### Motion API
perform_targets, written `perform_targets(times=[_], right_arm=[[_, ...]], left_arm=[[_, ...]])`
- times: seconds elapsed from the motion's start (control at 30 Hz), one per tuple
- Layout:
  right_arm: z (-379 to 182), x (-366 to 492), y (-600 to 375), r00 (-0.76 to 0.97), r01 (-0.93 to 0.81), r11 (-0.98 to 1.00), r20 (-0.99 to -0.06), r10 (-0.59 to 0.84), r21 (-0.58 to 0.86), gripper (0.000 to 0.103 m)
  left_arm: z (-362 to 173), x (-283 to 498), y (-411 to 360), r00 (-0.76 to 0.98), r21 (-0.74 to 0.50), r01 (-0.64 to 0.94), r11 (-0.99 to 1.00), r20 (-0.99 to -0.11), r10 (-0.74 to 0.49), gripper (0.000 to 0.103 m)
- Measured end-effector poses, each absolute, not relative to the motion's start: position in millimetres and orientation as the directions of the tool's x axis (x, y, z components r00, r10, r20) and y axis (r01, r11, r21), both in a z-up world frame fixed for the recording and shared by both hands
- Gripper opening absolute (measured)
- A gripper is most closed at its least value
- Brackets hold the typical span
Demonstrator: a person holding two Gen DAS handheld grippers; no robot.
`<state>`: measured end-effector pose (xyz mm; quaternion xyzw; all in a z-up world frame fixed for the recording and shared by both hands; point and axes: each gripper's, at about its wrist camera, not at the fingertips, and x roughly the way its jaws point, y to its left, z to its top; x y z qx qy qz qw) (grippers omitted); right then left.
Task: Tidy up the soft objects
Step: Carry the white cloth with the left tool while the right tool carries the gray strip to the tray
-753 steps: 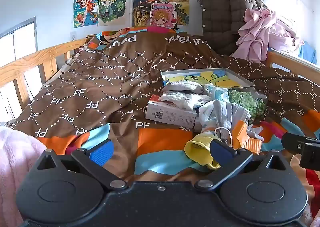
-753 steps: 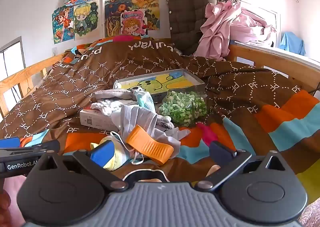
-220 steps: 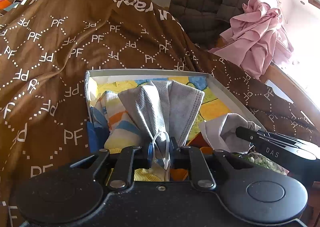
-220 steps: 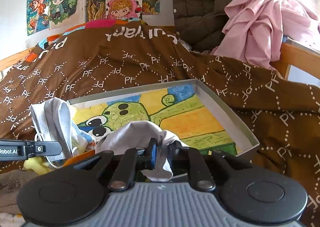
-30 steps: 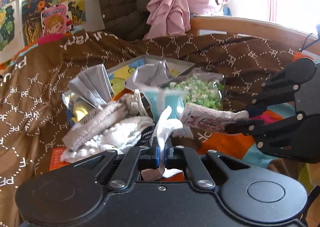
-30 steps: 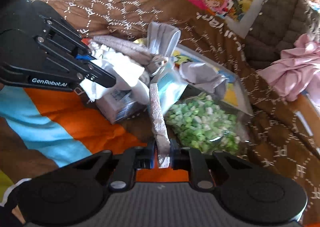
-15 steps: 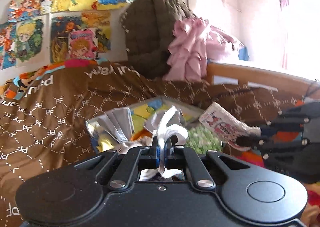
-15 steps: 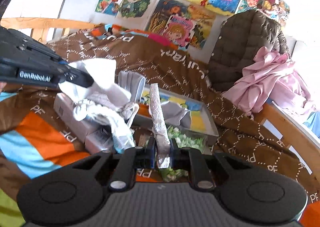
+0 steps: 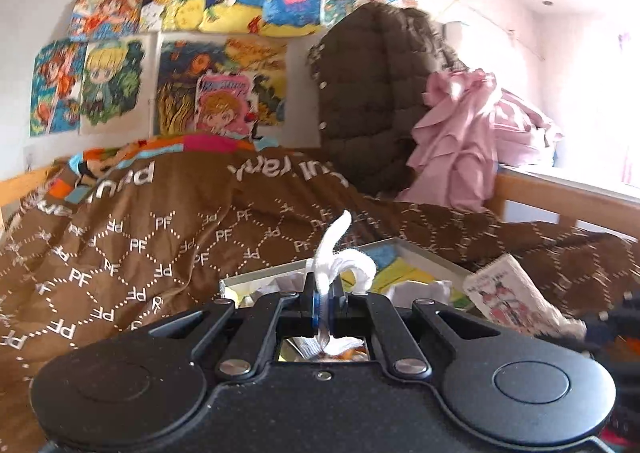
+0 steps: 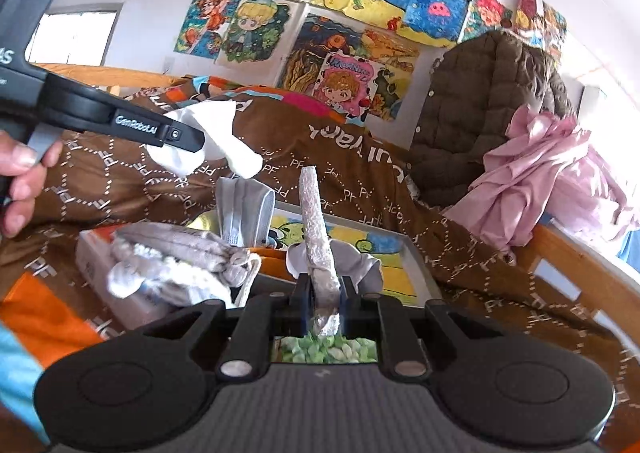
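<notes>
**Two soft pieces held above the bed, box waiting below**

A bed (image 9: 132,253) under a brown patterned quilt fills the room, with bright drawings pinned to the wall behind it.

The left gripper (image 9: 325,303) has its fingers closed tight on a white cloth (image 9: 340,257), whose loose end curls upward. The right gripper (image 10: 322,303) has its fingers pinched on a flat printed pouch (image 10: 316,225), which stands upright, seen edge-on. Both pieces hang clear of the quilt. Beyond them lies the shallow box (image 10: 412,257), which already holds a grey mask (image 10: 244,209) and crumpled fabric; a grey-and-white bundle (image 10: 172,257) sits on a small carton just beside it.

The risk I see is the limp cloth snagging on that upright mask or draping over the rim, since each piece is caught only by one edge.
</notes>
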<state>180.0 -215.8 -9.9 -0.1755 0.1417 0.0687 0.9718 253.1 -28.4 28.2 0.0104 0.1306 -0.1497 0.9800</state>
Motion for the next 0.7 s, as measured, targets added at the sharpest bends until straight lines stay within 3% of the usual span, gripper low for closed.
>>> perform_targets(times=[0.3, 0.7], right_arm=[[-16.2, 268.6, -211.4, 0.957, -0.164, 0.955, -0.275, 0.094, -0.246, 0.016], [-39.3, 350.7, -216.3, 0.920, -0.121, 0.979, -0.389, 0.048, -0.164, 0.016]], left_arm=[[8.7, 334.8, -12.4, 0.915, -0.083, 0.261, 0.962, -0.298, -0.274, 0.004], [-32.7, 403.0, -11.7, 0.791, -0.230, 0.358, 0.905, -0.440, -0.425, 0.004]])
